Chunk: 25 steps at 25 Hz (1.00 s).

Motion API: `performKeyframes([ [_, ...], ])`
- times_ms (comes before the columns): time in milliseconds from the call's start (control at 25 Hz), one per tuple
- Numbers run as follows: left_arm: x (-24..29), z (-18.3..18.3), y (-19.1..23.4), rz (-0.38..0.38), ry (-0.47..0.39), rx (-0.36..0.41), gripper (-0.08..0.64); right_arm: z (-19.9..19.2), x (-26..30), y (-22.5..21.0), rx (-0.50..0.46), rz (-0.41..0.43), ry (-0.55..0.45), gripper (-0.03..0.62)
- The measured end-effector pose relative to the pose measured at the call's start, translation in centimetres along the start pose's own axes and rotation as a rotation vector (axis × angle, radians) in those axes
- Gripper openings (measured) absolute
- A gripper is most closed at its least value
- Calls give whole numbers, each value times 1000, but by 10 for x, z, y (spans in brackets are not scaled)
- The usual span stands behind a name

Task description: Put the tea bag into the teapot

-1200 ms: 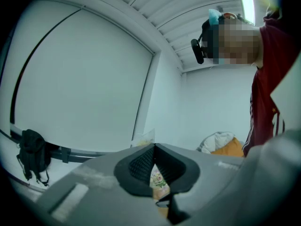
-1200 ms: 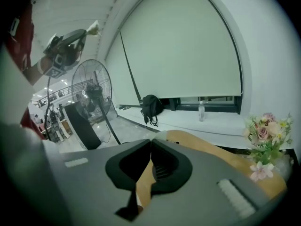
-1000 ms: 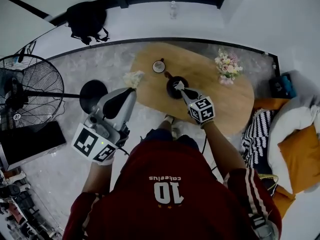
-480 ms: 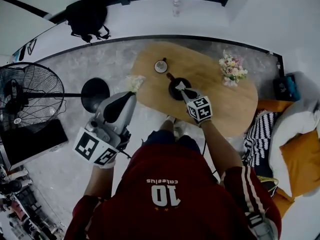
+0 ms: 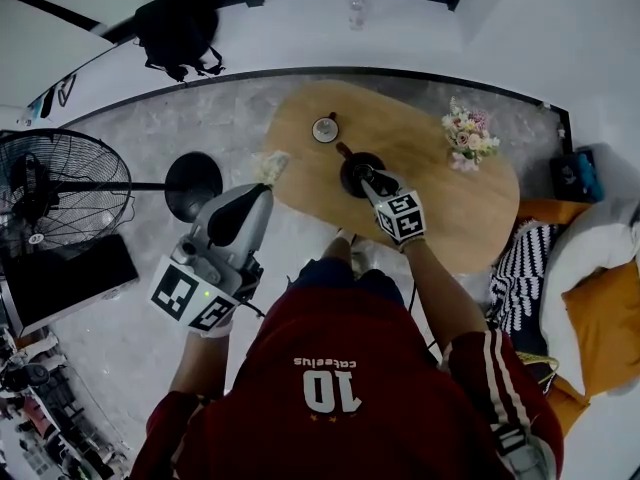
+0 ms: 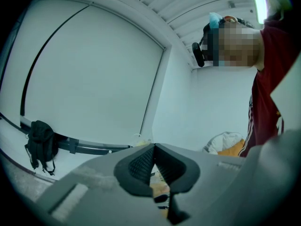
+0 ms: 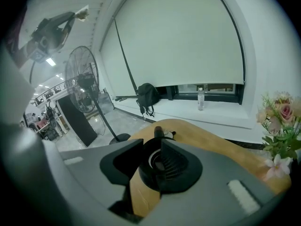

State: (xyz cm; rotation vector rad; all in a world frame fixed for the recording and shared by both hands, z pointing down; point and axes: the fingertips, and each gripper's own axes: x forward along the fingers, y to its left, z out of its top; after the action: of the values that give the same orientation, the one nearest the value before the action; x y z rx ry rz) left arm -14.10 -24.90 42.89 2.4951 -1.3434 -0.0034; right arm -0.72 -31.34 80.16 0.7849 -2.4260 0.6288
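Shirt (image 5: 330, 413) number "10"; right gripper (image 5: 368, 176) fingers freshly spread, empty, over teapot (image 5: 349, 179); left gripper (image 5: 267, 182) fingers clenched on wrapper (image 5: 271, 163).

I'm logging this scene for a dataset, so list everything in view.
Table: one, wooden, centre.
Teapot: one, black, mid-table.
Cup: one, dark rim, table's far edge.
Flowers: one bunch, pink-white, table's right end.
Fan: one, black, floor left.
Bag: one, black, by the window.
Bottle: one, clear, window sill.
Cushions: several, orange and striped, far right.
Left claw: one, grey, shut on pale scrap.
Right claw: one, grey, jaws just been opening, nothing gripped, over the teapot's mouth.
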Motion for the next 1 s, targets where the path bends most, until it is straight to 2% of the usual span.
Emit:
performKeyframes([
  [440,-6,2,-12,-19,-19,15,3,9,-19,3,0,-24,-49,117],
  [1000,-19,13,-42,-72,-65,55,3,70,-93,5,-51,-75,-212,116],
])
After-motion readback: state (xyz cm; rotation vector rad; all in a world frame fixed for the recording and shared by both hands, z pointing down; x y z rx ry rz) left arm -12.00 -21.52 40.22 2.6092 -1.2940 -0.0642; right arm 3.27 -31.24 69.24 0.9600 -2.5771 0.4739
